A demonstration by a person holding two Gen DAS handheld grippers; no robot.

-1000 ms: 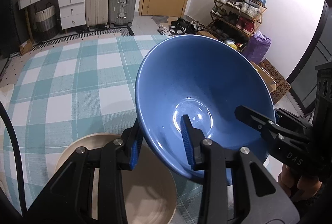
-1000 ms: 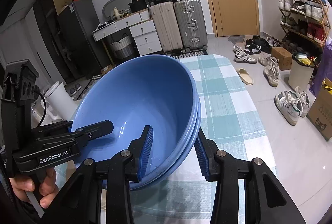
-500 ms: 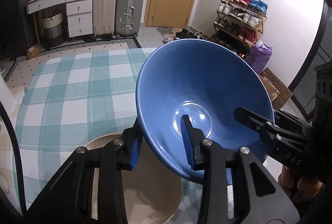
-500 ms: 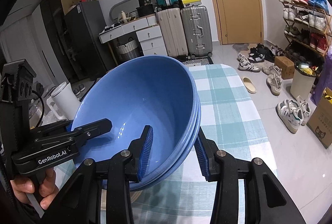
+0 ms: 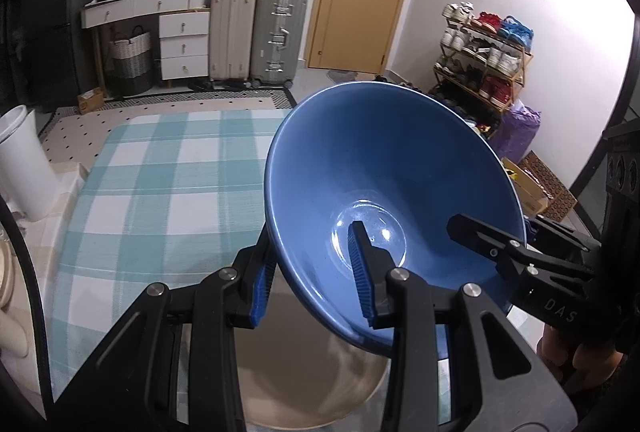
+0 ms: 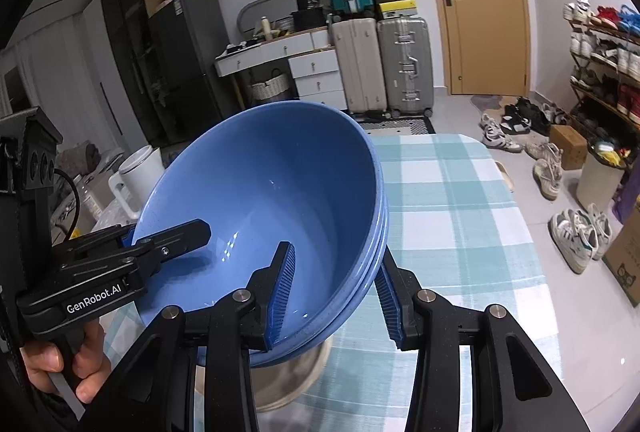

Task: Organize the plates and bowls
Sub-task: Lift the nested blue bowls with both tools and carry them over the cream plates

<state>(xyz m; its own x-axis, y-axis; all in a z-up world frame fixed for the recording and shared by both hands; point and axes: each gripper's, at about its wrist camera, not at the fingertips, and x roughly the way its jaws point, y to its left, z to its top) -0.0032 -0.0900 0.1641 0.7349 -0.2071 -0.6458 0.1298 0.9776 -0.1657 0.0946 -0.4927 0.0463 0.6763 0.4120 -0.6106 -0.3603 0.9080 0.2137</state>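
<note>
While hanging above a beige plate [image 5: 304, 384], the left gripper [image 5: 308, 264] is clamping the blue bowls' [image 5: 384, 200] rim between its fingers. Right wrist view: right gripper [image 6: 336, 288] is pinching the stacked bowls' opposite rim, over the checked tablecloth [image 6: 448, 192].

A table [image 5: 168, 192] is covered by a teal-and-white checked cloth [image 6: 452, 192]. A beige plate [image 5: 304, 384] is seen resting on it.

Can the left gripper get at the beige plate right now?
Probably not. The left gripper is shut on the rim of the stacked blue bowls, which the right gripper also clamps. The bowls hang over the beige plate, blocking it.
</note>
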